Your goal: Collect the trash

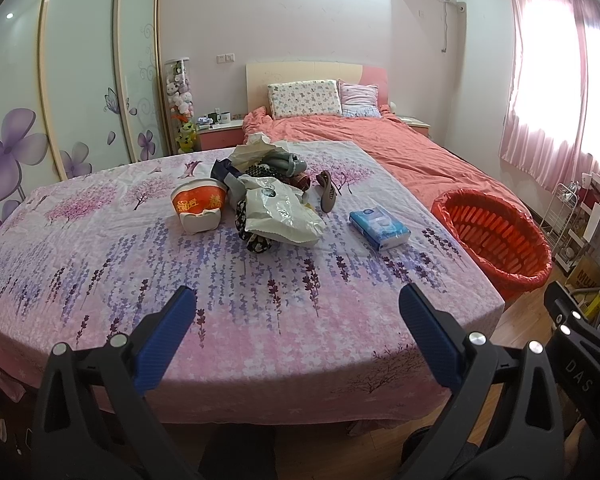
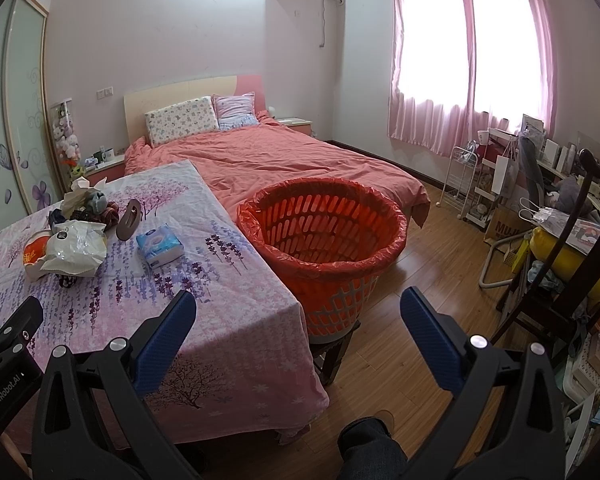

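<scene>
both grippers sit nearest the cameras, low over the near edge of the table, and both are empty. the left gripper (image 1: 296, 308) has its blue fingers spread wide apart above the floral tablecloth (image 1: 260, 320); the right gripper (image 2: 298, 312) is spread just as wide, hanging past the table's right edge over the wooden floor (image 2: 412, 280).

just beyond the right one stands the orange basket (image 2: 396, 236), lined with a red bag, right beside the table's edge and seemingly empty, so by my reading no trash is collected yet.

farther up the cloth lies the trash. a blue tissue pack (image 1: 379, 226) lies alone on the right, apart from the rest. left of it, a crumpled white plastic bag (image 1: 280, 212) tops a heap, and a crushed noodle cup (image 1: 200, 206) lies on its side just left of that. behind them are crumpled paper (image 1: 256, 148), some dark fabric and a brown clip-like thing (image 1: 327, 196) that may not be trash at all.

the likely first step is a grab with the left gripper. the bag is slack: pinch a bunched fold, not a flat face, and lift slowly so nothing beneath is dragged along. the cup's rim would give a firmer hold.
</scene>
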The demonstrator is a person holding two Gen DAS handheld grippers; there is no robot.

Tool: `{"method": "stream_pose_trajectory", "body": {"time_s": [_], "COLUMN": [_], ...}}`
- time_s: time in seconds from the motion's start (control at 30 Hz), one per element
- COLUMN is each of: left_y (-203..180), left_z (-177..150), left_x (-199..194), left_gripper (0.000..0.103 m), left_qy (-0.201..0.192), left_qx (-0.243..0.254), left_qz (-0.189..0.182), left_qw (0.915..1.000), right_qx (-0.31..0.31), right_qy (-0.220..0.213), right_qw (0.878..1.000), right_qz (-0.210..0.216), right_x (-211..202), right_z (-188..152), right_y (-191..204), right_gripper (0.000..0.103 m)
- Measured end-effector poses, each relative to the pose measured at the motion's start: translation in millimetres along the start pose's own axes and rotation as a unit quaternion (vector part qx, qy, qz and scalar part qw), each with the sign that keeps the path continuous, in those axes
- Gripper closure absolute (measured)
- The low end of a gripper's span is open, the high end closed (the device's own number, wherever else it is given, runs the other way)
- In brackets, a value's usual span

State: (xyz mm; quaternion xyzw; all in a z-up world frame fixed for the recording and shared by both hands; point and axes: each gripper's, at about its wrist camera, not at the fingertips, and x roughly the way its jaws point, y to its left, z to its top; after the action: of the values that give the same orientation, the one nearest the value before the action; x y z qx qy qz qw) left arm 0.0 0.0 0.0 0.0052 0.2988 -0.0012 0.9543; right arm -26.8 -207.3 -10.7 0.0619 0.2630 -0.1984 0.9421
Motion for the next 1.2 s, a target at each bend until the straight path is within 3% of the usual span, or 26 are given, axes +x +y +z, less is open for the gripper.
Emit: {"method": "stream_pose_trajectory", "body": {"time_s": [0.9, 1.07, 1.2], "left_y": [-4.4, 19.2, 50.2], "left_z": [-1.5, 2.9, 11.1], "left_x": [-1.1, 4.1, 16.1], "left_gripper": [0.004, 0.004, 0.004], "left_qy": [0.003, -0.002, 0.005], "left_qx": [-0.004, -0.026, -0.053], "left_qz": [0.005, 0.029, 0.052], "left_qw": [1.0, 0.9993, 0.9973], "right_qx": [-0.004, -0.013, -0.024], "right_qy": [0.0, -0.006, 0.015], "right_qw": [1.0, 1.0, 0.998], "right_qz": [0.006, 0.027, 0.061], "right_x": [4.0, 10.0, 28.0], "right_z": [-0.5, 3.2, 9.9], "right_y": [0.3, 10.9, 29.3], "right_gripper": [0.002, 0.002, 0.002]}}
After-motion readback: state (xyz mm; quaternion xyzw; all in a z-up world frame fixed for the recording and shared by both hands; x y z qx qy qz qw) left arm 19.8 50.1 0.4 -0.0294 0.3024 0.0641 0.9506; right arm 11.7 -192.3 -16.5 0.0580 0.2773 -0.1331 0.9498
